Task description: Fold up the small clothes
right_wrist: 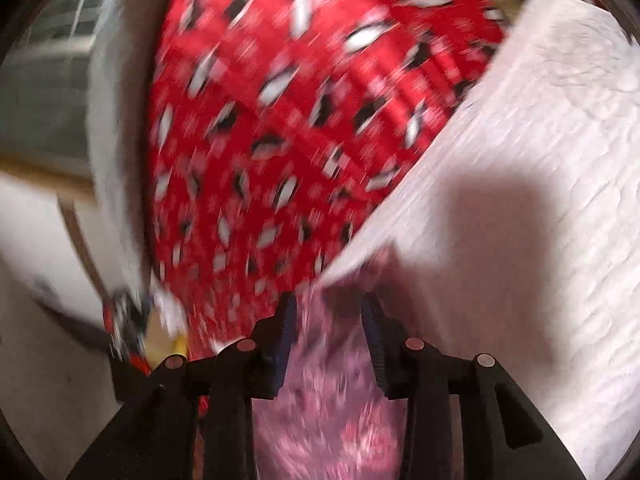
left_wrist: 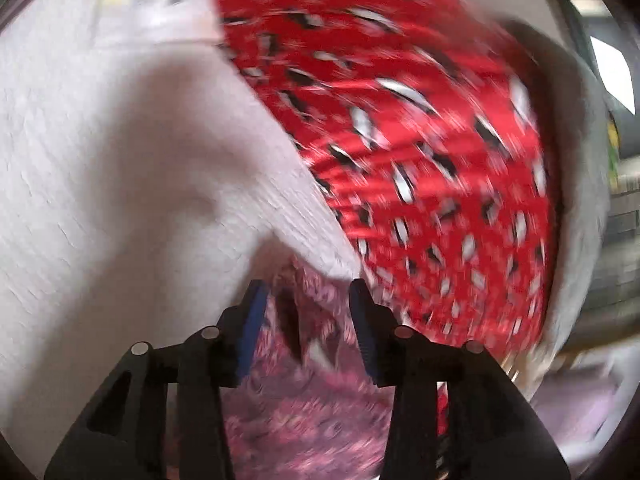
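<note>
A red garment (left_wrist: 400,128) with small black and white figures lies spread on a white textured cloth (left_wrist: 100,160); it also shows in the right wrist view (right_wrist: 280,140), with the white cloth (right_wrist: 520,200) to its right. Its pale pink inner side (left_wrist: 304,380) fills the space between the fingers of my left gripper (left_wrist: 308,292), whose jaws stand apart around a fold of it. My right gripper (right_wrist: 330,304) likewise has the pink inner side (right_wrist: 328,400) between its jaws, which stand a little apart. Both views are motion-blurred.
A grey padded edge (left_wrist: 580,160) borders the red garment on the right in the left wrist view. In the right wrist view a small red, black and yellow object (right_wrist: 132,332) sits at the lower left beside a pale surface (right_wrist: 36,360).
</note>
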A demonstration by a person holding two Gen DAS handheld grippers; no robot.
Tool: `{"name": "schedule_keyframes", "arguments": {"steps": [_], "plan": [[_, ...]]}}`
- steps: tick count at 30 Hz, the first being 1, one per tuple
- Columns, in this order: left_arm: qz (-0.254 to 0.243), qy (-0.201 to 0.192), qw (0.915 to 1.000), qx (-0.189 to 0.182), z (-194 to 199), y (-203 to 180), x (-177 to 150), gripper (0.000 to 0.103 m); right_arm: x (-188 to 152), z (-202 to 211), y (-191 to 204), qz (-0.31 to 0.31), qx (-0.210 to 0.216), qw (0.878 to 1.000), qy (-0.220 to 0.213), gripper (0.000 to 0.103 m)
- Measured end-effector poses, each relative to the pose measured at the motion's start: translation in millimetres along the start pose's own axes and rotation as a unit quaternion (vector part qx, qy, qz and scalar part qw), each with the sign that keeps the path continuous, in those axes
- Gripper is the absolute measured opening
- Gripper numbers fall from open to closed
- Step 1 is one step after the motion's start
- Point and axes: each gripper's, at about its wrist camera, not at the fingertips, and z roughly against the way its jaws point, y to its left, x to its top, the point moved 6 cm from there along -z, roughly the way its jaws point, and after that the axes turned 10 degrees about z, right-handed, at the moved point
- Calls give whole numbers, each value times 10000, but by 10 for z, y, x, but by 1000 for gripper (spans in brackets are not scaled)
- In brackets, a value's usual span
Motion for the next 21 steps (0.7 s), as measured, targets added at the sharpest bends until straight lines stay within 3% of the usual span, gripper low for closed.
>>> {"name": "schedule_keyframes", "arguments": {"steps": [2,4,6,8,11,12,15,16,19,21], "plan": [[-706,165,9973,-91,0,-106,-273,44,-156,-123,90,208,98,9992,342,38],[-1547,473,9868,-80,-122,-191,-684,50,-267,-276,127,281,108,9977,604,39],[-2053,802,9754,52,-339,-222,-1016,50,-354,-493,109,169,4,9966,802,39],[-2298,962,9678,367,-565,-225,-1193,49,-313,-671,98,18,-179,9974,704,38],[-2300,708,9650,1044,-891,-301,-1121,47,-132,-714,167,-279,-18,9994,204,38],[-2185,467,9671,1215,-919,-350,-996,39,-70,-702,214,-299,19,9995,45,38],[-1553,-39,9813,1135,-799,-438,-580,36,101,-556,259,47,-374,9990,-237,41],[-1300,-259,9857,1039,-676,-423,-399,36,137,-498,239,149,-533,9981,-253,47],[-1219,-330,9874,951,-493,-272,-190,46,189,-314,27,554,-1278,9902,-109,59],[-1275,-189,9865,1007,-490,-124,-177,50,165,-294,-109,664,-1472,9869,46,59]]}}
